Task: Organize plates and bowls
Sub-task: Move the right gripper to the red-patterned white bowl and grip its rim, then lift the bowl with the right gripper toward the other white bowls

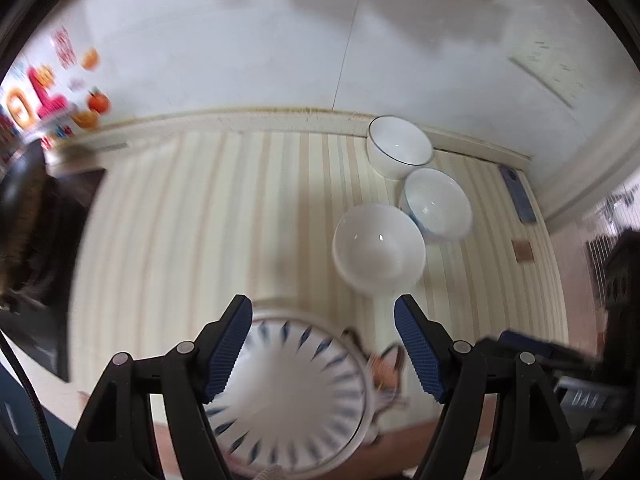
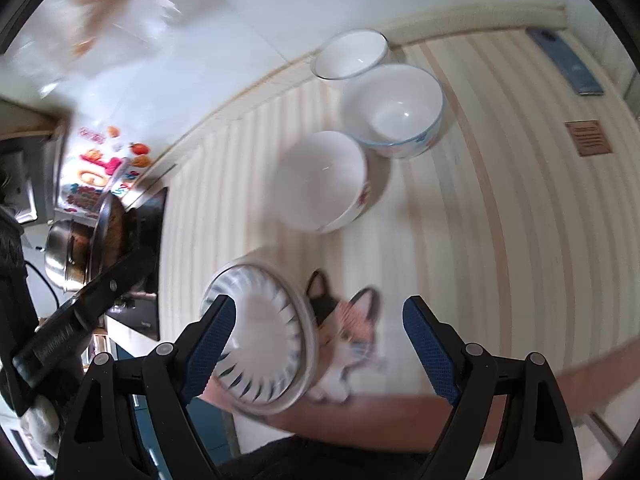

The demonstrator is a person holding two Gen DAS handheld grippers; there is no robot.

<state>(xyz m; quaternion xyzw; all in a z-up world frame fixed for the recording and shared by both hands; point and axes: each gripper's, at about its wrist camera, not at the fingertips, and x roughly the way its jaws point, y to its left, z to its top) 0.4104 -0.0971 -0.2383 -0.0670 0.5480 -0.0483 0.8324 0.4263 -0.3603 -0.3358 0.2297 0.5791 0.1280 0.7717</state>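
Grippers poised above striped counter, left gripper and right gripper spread wide, empty, over patterned plate.

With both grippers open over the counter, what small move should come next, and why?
Probably lower the left gripper onto the rim of the blue-streaked bowl and close. Its jaws stand open right above that bowl, which sits apart from the three white bowls grouped farther back. The right gripper is also open and holds nothing.

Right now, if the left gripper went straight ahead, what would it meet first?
Probably the plain white bowl, which sits just beyond the open left gripper. The striped plate lies below the fingers; depth is hard to judge.
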